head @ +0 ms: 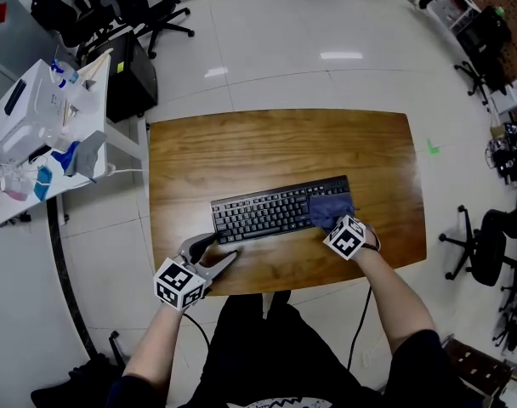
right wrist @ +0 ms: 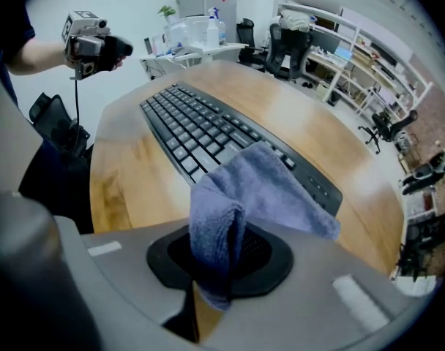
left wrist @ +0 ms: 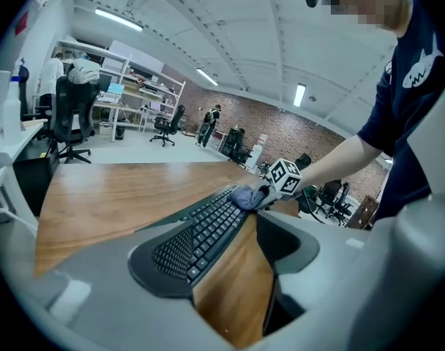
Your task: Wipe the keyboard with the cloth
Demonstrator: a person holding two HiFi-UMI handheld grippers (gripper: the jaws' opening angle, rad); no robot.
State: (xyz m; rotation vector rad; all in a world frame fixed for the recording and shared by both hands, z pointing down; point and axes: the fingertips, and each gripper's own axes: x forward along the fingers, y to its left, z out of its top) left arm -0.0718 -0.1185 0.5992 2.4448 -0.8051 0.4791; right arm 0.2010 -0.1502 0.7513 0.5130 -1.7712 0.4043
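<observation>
1. Your right claw is shut tight on a fold of the blue cloth. Squeeze it firmly while you wipe, so the cloth does not slip out.
2. The loose part of the cloth lies on the right end of the keyboard. I think the wiping should go from there toward the left end. Use long, slow strokes along the rows of keys.
3. Press softly. A hard push could slide the keyboard or push the keys down.
4. Your left claw is wide, with only bare table between its jaws. It sits just beside the keyboard's front left corner. You could rest it on that corner to stop the keyboard from sliding.
5. The keyboard is black, long and flat, with many small keys. It lies near the front edge of the wooden table, about midway between the left and right edges, and it is turned a little.
6. The cloth looks soft and fluffy, so it should reach into the gaps between the keys.
</observation>
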